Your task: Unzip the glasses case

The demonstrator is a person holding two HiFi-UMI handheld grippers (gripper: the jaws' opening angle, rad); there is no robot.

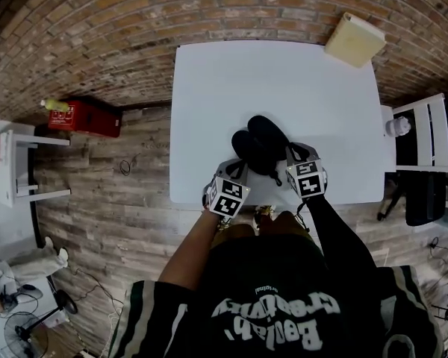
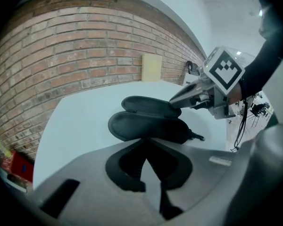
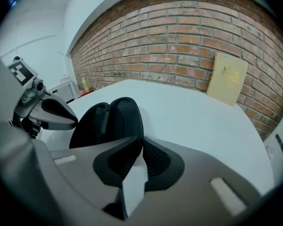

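Your left gripper point(image 1: 237, 171), jaws pressed together, touches the open black oval glasses case point(image 1: 260, 146) on the white table point(image 1: 284, 80); your right gripper point(image 1: 287, 156) pinches its lid's rim.

We take this for a makeshift lab or studio room; a bare brick wall point(image 1: 119, 21) backs a plain white surface point(image 1: 284, 80); loose cables point(image 1: 125, 167) trail over the wood-plank floor point(image 1: 104, 207), with a fan point(image 1: 19, 327) and a red case point(image 1: 86, 116) set aside.
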